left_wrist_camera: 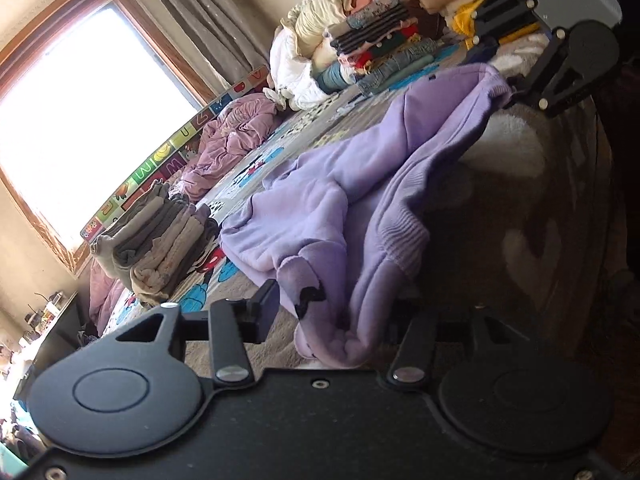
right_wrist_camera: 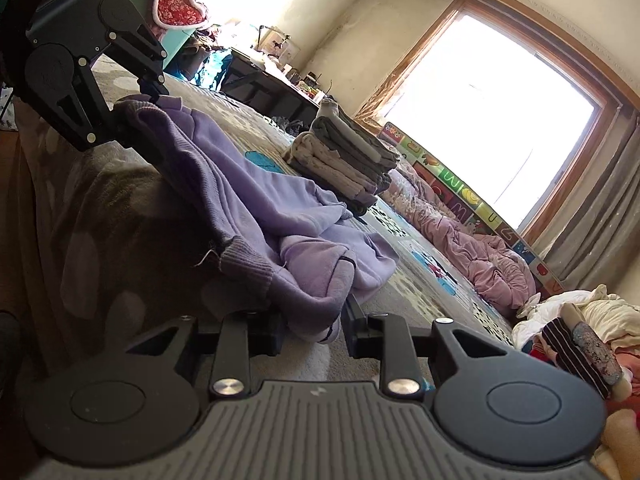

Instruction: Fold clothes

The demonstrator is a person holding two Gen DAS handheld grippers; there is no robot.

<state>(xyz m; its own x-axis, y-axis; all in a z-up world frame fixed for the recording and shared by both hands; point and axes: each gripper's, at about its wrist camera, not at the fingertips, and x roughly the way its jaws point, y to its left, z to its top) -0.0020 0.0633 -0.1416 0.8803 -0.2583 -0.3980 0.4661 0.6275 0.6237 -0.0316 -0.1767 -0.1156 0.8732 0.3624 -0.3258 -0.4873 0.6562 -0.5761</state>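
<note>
Both the left gripper (left_wrist_camera: 332, 312) and right gripper (right_wrist_camera: 314, 320) are pinching the soft, floppy lilac sweatshirt (left_wrist_camera: 332, 200) by its ribbed hem, jaws closed on bunched fleece; it's sagging heavily between them.

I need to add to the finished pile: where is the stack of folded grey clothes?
The stack of folded grey clothes sits on the patterned rug by the window, just beyond the purple sweatshirt; left in the left wrist view, centre in the right wrist view.

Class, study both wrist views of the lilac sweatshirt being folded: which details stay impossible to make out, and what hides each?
- Left view: right finger of the left gripper, buried under the lilac sweatshirt.
- Right view: sweatshirt's far hem, behind the other gripper.
- Both views: outdoors through the window, washed out by glare.
- Right view: items on the desk, too small.
</note>
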